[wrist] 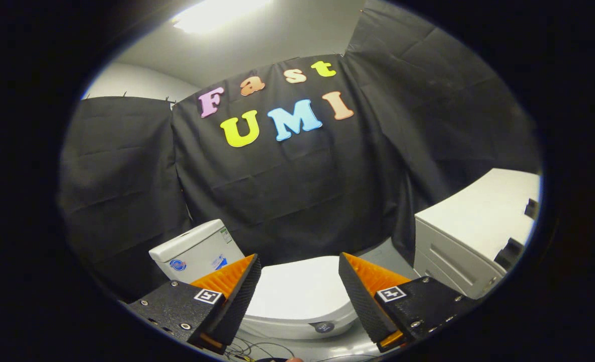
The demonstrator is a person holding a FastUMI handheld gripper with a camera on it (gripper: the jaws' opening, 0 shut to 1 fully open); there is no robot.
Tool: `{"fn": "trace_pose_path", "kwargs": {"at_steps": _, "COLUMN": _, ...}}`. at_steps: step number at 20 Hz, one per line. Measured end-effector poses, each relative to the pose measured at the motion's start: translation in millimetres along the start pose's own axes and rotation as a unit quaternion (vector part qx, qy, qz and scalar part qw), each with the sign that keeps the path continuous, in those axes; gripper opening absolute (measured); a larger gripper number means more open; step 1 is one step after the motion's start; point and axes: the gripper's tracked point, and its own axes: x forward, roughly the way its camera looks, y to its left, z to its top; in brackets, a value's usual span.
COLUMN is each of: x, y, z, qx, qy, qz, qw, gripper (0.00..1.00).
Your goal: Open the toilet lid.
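Note:
A white toilet stands low ahead, its lid (297,294) lying flat and shut over the bowl. Its white cistern (196,251) rises behind the left finger. My gripper (300,261) hovers above the lid, open, with a wide gap between the fingers and nothing held. The lid shows through that gap, beneath and beyond the fingertips. A small round dark badge (324,327) sits on the rim of the seat nearest me.
A white cabinet (473,236) with a flat top stands to the right of the toilet. Black cloth walls close in behind and on both sides. Thin cables (257,349) lie on the floor below the fingers.

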Motion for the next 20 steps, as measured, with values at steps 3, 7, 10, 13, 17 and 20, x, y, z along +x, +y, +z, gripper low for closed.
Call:
{"fn": "trace_pose_path", "kwargs": {"at_steps": 3, "x": 13, "y": 4, "z": -32, "qx": 0.038, "qy": 0.032, "qz": -0.015, "qw": 0.999, "gripper": 0.96}}
{"fn": "trace_pose_path", "kwargs": {"at_steps": 7, "x": 27, "y": 1, "z": -86, "qx": 0.130, "qy": 0.086, "qz": -0.042, "qw": 0.987, "gripper": 0.96}}
{"fn": "trace_pose_path", "kwargs": {"at_steps": 10, "x": 36, "y": -9, "z": -120, "qx": 0.201, "qy": 0.107, "qz": -0.062, "qw": 0.972, "gripper": 0.96}}
{"fn": "trace_pose_path", "kwargs": {"at_steps": 13, "x": 51, "y": -29, "z": -156, "qx": 0.236, "qy": 0.127, "qz": -0.096, "qw": 0.959, "gripper": 0.96}}
{"fn": "trace_pose_path", "kwargs": {"at_steps": 17, "x": 61, "y": -53, "z": -201, "qx": 0.270, "qy": 0.155, "qz": -0.134, "qw": 0.941, "gripper": 0.96}}
{"fn": "trace_pose_path", "kwargs": {"at_steps": 20, "x": 63, "y": -57, "z": -226, "qx": 0.287, "qy": 0.179, "qz": -0.145, "qw": 0.930, "gripper": 0.95}}
